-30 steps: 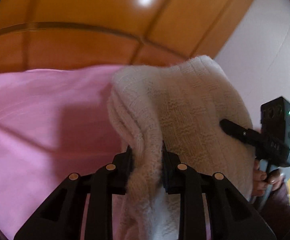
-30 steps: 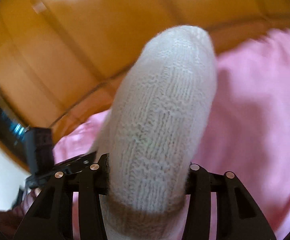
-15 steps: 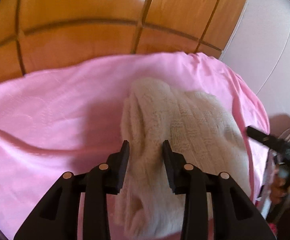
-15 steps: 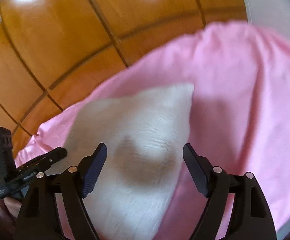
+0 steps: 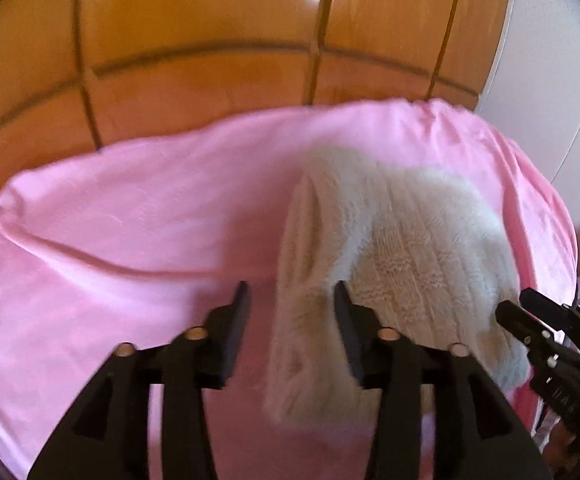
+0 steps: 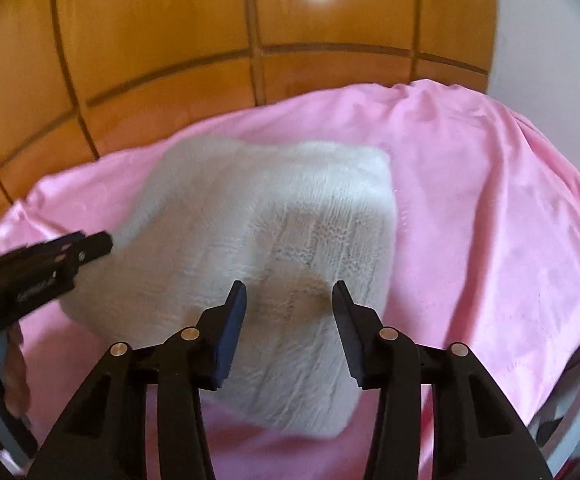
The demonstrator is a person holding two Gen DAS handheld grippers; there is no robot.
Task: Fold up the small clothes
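knit garment (image 6: 258, 220) on pink cloth (image 6: 489, 220), under both spread tongs: left (image 5: 290, 300), right (image 6: 290, 300).

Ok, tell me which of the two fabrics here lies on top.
The cream knitted piece lies on top. It is thick, ribbed and folded over, while the smooth pink cloth is spread beneath it and shows on every side of it.

Both looking forward and down from close above, left view from the near left, right view from the near right; shared: white knit garment (image 5: 401, 248) (image 6: 274, 232), pink cloth (image 5: 130, 216) (image 6: 489, 200).
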